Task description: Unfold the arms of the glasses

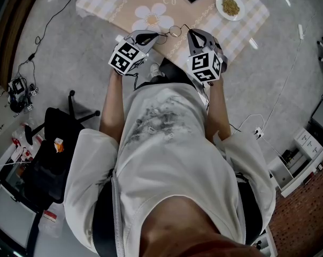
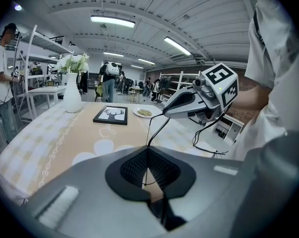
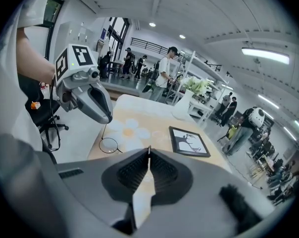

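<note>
The person's white shirt point(image 1: 167, 143) fills the foreground, with a black office chair point(image 1: 54, 143) noted on the floor to the left. Both grippers are held out past the shirt, over the near edge of the table point(image 1: 252, 25).

The left gripper point(image 2: 148, 151) is observed with its jaws pressed together. A thin black wire of the glasses point(image 1: 175, 31) is pinched between the pads and runs up from the tips to the tip of the other gripper.

The right gripper point(image 3: 149, 151) is likewise observed with its jaws together, clamped on a thin sliver of the frame at the very tip.

The glasses are thus carried between the two gripper tips, just above the near edge of the table. One round lens ring is made out, hanging just below the tip of the left gripper. Whether the ring touches the cloth cannot be told.

Beyond the glasses, a white flower print point(image 1: 152, 16) is recorded on the beige centre of the cloth. Farther on lie a black framed picture point(image 3: 189, 142) and a plate point(image 1: 230, 6) of something greenish. A white vase point(image 2: 72, 95) with flowers stands at the far end. Several people point(image 2: 109, 81) are seen standing in the hall behind.
</note>
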A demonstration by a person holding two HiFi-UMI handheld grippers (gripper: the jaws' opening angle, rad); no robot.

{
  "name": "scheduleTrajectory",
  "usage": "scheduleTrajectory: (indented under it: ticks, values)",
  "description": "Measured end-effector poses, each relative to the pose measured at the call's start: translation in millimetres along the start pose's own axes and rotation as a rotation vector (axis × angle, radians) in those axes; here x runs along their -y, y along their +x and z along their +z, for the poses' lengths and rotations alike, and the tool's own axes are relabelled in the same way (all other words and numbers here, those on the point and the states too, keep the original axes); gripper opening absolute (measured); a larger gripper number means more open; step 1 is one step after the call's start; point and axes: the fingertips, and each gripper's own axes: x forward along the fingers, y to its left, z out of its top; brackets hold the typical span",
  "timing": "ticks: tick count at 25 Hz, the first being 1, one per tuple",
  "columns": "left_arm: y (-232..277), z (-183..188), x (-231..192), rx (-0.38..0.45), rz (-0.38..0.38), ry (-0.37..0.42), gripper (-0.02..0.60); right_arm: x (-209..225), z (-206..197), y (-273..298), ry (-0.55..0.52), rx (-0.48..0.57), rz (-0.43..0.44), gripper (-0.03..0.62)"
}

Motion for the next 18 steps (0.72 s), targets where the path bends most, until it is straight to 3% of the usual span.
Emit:
scheduleTrajectory:
  ticks: [18]
  values:
    - [1, 3, -2, 0.015, 0.006, -0.009, 0.006, 7, -14, -7, 0.037, -0.016, -0.026, 0.023]
